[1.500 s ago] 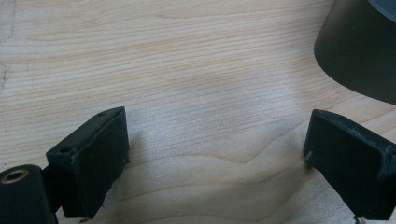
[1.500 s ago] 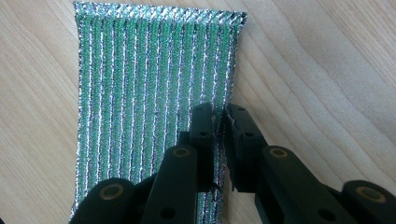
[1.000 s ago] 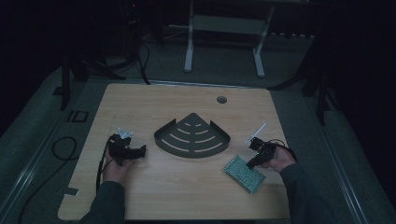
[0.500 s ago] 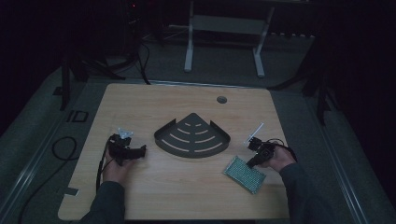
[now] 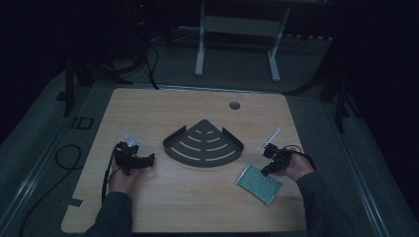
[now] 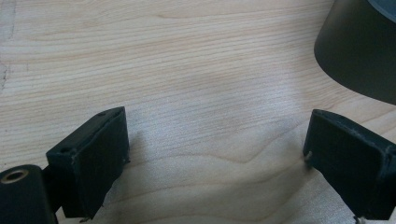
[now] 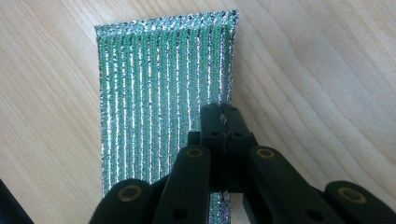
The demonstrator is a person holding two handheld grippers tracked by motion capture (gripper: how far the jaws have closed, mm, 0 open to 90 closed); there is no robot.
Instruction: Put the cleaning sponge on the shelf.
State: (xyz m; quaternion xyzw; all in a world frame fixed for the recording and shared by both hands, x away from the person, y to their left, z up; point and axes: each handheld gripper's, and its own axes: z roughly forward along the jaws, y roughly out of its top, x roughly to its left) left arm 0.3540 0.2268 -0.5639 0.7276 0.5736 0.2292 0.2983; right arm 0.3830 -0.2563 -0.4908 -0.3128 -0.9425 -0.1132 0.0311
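Fingers of the left gripper (image 6: pixel 215 158) stand apart, idle near the worktop's (image 5: pixel 197 207) left edge. Toward its right edge, the right gripper (image 7: pixel 223 122) has its fingers pressed together on the green scouring pad (image 7: pixel 163 102), seemingly gripping its edge; lifting looks next.

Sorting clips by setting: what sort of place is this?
Probably a dim lab or recording room: a bare wooden table with a cable hole, cables on the floor, and a desk frame behind.
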